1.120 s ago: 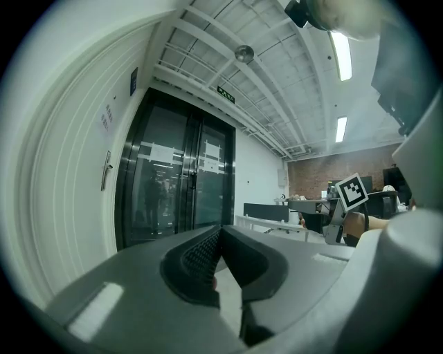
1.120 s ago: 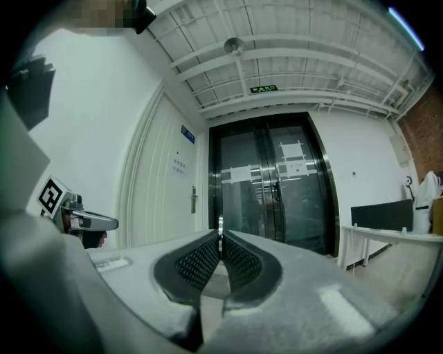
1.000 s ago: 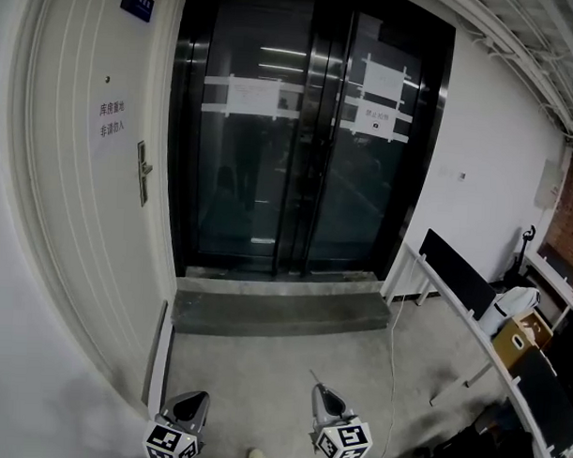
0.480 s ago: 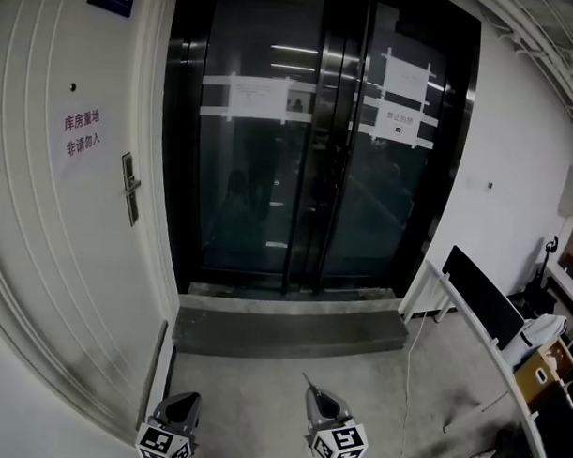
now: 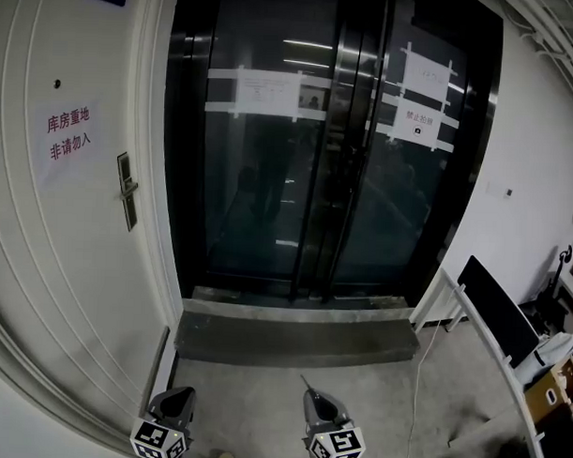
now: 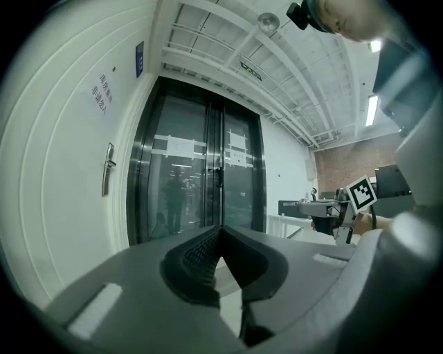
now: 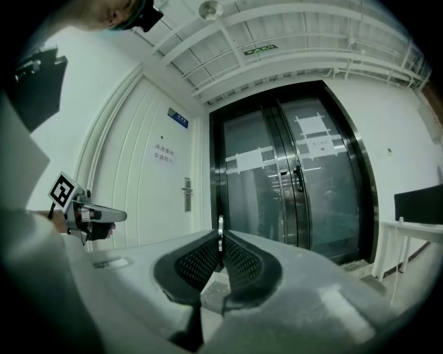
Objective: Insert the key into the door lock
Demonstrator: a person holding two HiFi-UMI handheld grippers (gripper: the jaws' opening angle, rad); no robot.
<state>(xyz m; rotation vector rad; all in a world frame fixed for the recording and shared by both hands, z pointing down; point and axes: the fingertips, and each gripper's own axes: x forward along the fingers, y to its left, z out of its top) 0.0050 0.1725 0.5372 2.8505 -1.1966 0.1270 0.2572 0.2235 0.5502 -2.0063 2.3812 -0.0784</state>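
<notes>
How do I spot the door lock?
Left of the dark glass double doors stands a white door. The lock is the narrow upright metal plate with a lever near its right edge. Unlike the red-lettered paper sign nearby, it is metal.

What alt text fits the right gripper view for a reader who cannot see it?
The right claw is shut on a thin metal key, held upright and aimed toward a white door whose lock plate sits left of dark glass double doors. The left claw shows at the left edge.
</notes>
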